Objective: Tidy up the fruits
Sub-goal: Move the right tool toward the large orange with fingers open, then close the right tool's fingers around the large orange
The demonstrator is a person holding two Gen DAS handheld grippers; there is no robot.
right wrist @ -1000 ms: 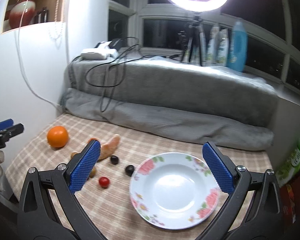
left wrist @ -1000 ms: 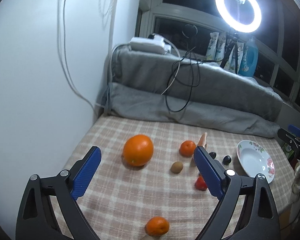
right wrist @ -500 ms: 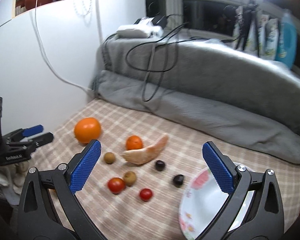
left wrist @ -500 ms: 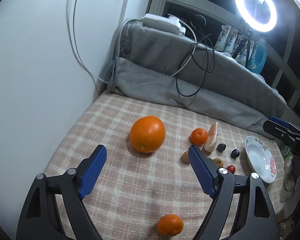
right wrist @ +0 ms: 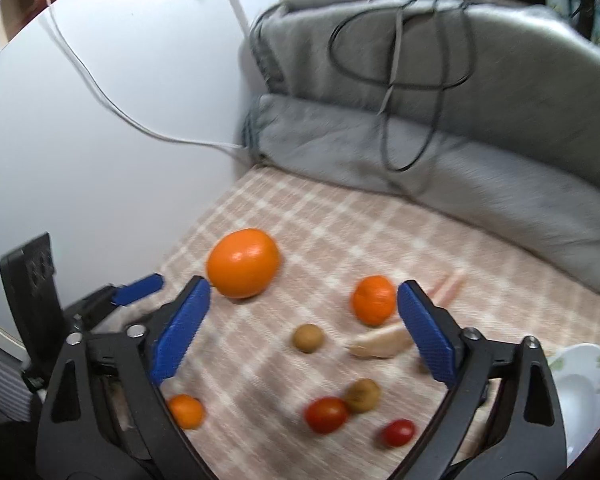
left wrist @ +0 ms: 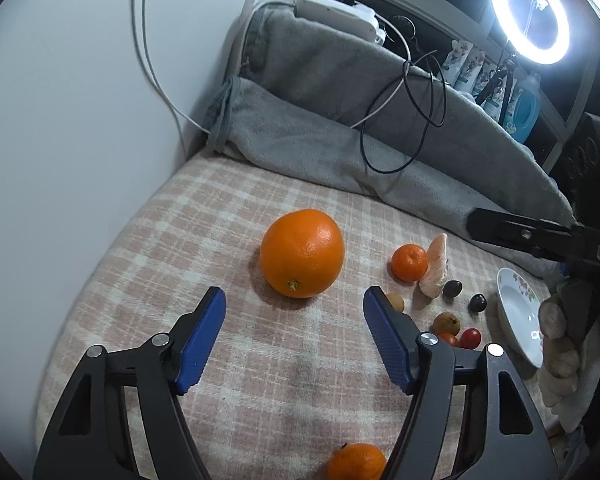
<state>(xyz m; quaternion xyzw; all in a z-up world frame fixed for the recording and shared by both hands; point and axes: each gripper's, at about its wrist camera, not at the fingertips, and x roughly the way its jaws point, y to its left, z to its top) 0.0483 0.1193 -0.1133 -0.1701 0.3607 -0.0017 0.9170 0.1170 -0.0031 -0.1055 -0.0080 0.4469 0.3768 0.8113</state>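
Note:
A large orange [left wrist: 301,253] [right wrist: 243,262] lies on the checked cloth just ahead of my open, empty left gripper [left wrist: 295,300]. A small mandarin [left wrist: 409,262] [right wrist: 373,299], a pale banana-shaped fruit [left wrist: 435,266] [right wrist: 383,345], two brown fruits [right wrist: 307,337] [right wrist: 362,395], two red tomatoes [right wrist: 326,414] [right wrist: 398,432] and two dark fruits [left wrist: 452,288] [left wrist: 478,303] lie to the right. Another mandarin [left wrist: 355,462] [right wrist: 185,411] lies near. My right gripper [right wrist: 303,293] is open and empty above the small fruits. A white flowered plate [left wrist: 517,312] [right wrist: 579,388] sits far right.
A grey blanket roll [left wrist: 339,120] with black cables [left wrist: 403,120] runs along the back edge. A white wall [left wrist: 80,120] stands close on the left. A ring light [left wrist: 529,14] and bottles stand behind. The left gripper shows in the right wrist view [right wrist: 136,289].
Both grippers have moved left and lower toward the fruit. The large orange has come closer to the left gripper. The right wrist view swung from the plate to the small fruits.

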